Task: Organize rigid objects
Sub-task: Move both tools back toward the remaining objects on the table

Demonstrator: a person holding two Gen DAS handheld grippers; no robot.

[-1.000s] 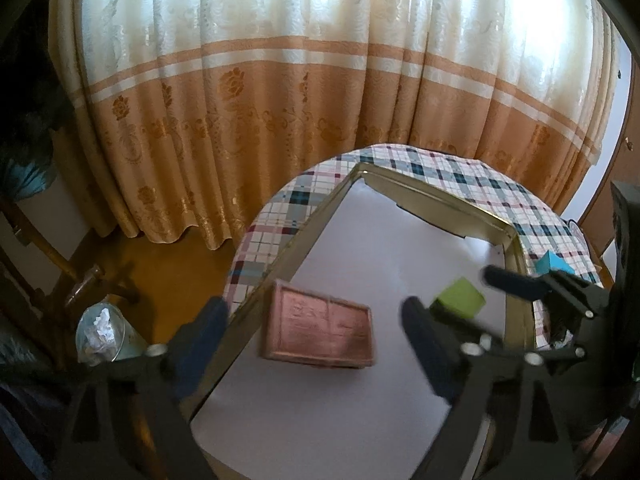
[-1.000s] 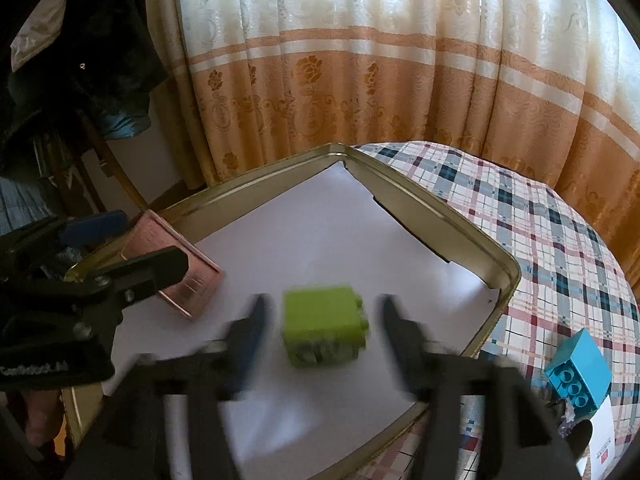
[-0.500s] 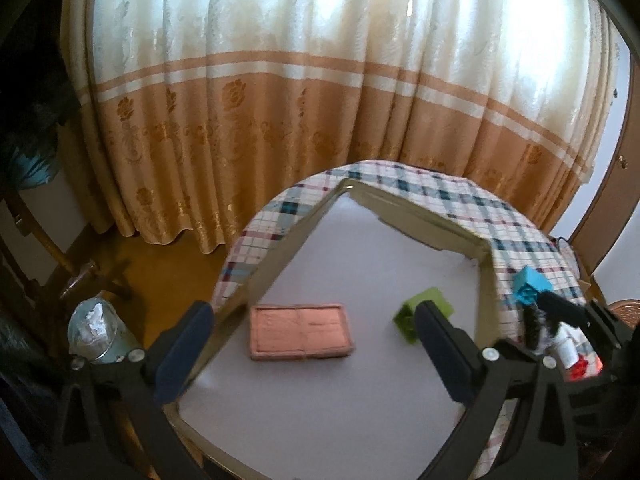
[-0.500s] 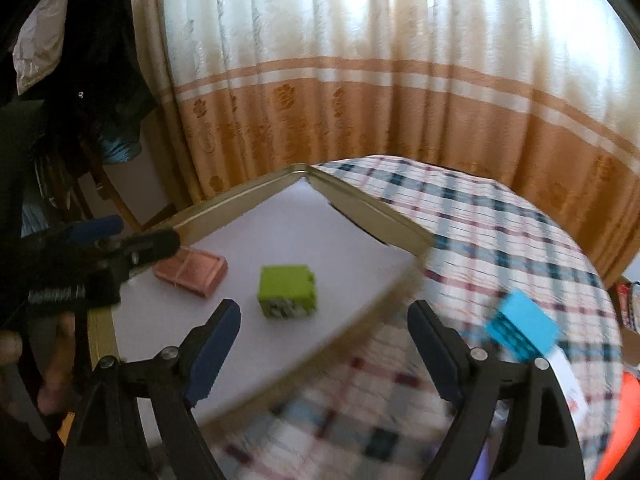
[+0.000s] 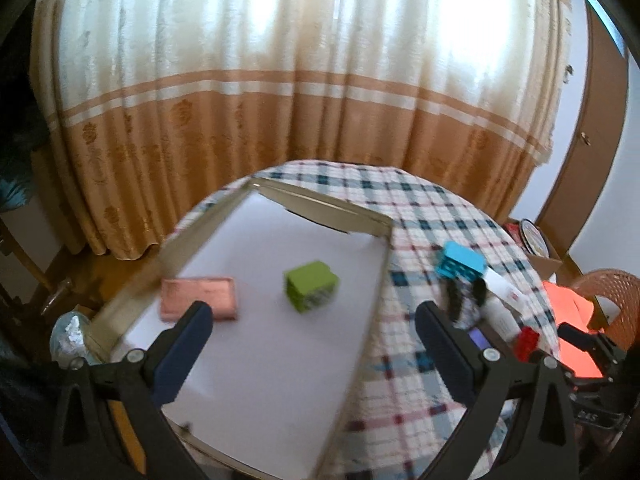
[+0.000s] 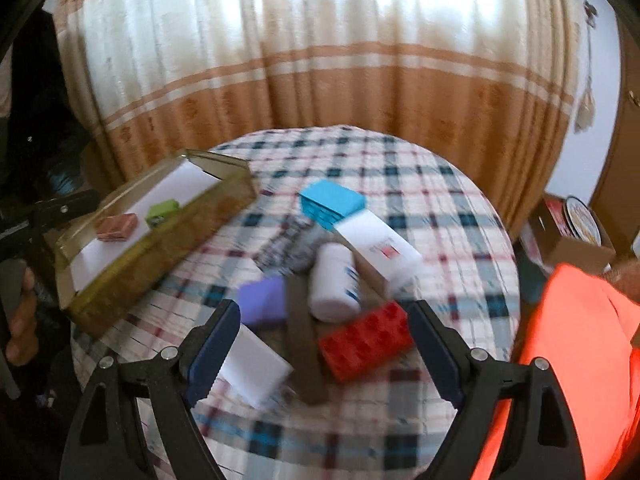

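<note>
Right wrist view: my right gripper [image 6: 320,340] hangs empty, jaws spread, above a pile just ahead; I'd drop squarely over the red brick [image 6: 366,340]. Left gripper [image 5: 316,344], also spread, faces the tray [image 5: 384,280].

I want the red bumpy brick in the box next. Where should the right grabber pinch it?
Pinch the red brick across its two long flat sides, coming down from above with the open right gripper. It lies studs up, so its sides are probably the flattest hold. The white bottle sits close behind it, so keep the fingers low and toward the near end.
</note>
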